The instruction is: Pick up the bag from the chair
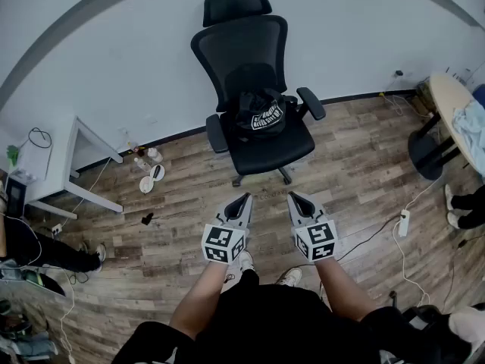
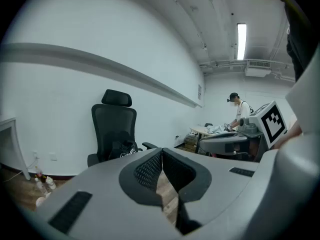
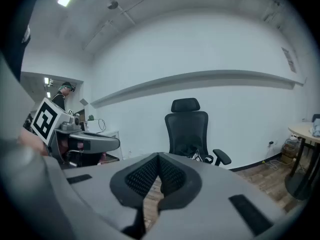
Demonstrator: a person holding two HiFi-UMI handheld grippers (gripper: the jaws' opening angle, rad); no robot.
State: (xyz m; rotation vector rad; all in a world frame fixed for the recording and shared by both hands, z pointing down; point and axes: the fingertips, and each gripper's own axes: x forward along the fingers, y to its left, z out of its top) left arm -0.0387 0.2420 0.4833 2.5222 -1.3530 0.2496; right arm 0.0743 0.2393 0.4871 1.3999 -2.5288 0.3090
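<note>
Two clenched, empty jaw sets: left gripper [image 1: 243, 199], right gripper [image 1: 293, 197]. Arriving unopened at the bag [image 1: 261, 116], 12 o'clock on the chair [image 1: 242, 44], could push it off.

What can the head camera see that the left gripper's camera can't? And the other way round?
Only the head view: the person's shoes and a white power strip lying to the right.
Only the left gripper view: a long ceiling light and a person standing at a far table.
Both: the black office chair with the black bag on its seat.
</note>
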